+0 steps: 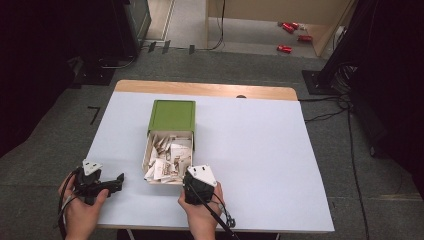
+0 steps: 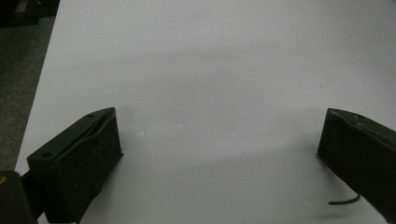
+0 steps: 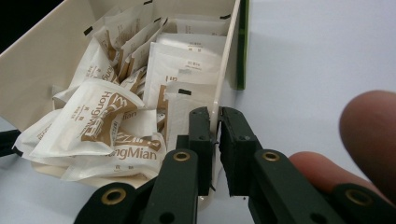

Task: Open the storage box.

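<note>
A green box (image 1: 172,116) lies in the middle of the table with its white drawer (image 1: 146,150) pulled out toward me. Several white and brown sachets (image 1: 167,157) fill the drawer. My right gripper (image 1: 187,177) is at the drawer's near right corner. In the right gripper view the right gripper (image 3: 215,122) is shut on the drawer's thin right wall (image 3: 229,70), with the sachets (image 3: 93,116) heaped to its left and the green box (image 3: 243,46) behind. My left gripper (image 1: 119,181) rests near the table's front left corner. In its own view the left gripper (image 2: 219,121) stands open over bare table.
A white sheet (image 1: 250,150) covers the table, and a wooden strip (image 1: 200,89) shows at its far edge. Red objects (image 1: 290,35) lie on the floor far behind. Cables (image 1: 330,107) and black stands sit off the table's right side.
</note>
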Demonstrator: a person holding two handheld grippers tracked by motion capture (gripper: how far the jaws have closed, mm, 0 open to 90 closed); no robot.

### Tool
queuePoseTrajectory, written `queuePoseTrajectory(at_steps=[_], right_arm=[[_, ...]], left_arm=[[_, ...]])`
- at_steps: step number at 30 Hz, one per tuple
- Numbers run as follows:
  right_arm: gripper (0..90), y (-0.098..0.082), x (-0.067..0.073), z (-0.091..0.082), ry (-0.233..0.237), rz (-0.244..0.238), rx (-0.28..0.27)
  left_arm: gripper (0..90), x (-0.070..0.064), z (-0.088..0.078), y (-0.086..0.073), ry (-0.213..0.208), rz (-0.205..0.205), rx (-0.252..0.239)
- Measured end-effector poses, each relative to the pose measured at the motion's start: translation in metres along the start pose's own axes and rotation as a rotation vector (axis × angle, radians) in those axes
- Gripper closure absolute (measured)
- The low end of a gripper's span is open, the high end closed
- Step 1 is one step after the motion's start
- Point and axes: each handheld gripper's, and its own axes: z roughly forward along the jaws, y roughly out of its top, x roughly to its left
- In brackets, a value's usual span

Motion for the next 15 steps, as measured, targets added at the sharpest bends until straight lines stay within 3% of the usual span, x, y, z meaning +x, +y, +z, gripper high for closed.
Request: queuePoseTrajectory(at_steps=[9,10,11,13,15], right_arm=[[81.6,-0.005,0.001,-0.005,0.013,0.011,-0.015],[73.6,-0.003,0.0,-0.007,0.047,0.017,-0.018],[73.6,-0.003,0.0,-0.007,0.047,0.017,-0.018],[61.1,-0.001,-0.002,-0.009,0.098,0.016,-0.005],[52.6,0.002,-0.005,-0.012,0.115,0.03,-0.019]], left_arm=[[0.0,0.0,0.0,0.0,0.0,-0.001,-0.001],[0.0,0.0,0.0,0.0,0.0,0.0,-0.001],[0.0,0.0,0.0,0.0,0.0,0.0,-0.001],[0.0,0.0,0.0,0.0,0.0,0.0,0.0],[0.0,0.0,0.0,0.0,0.0,0.0,0.0]])
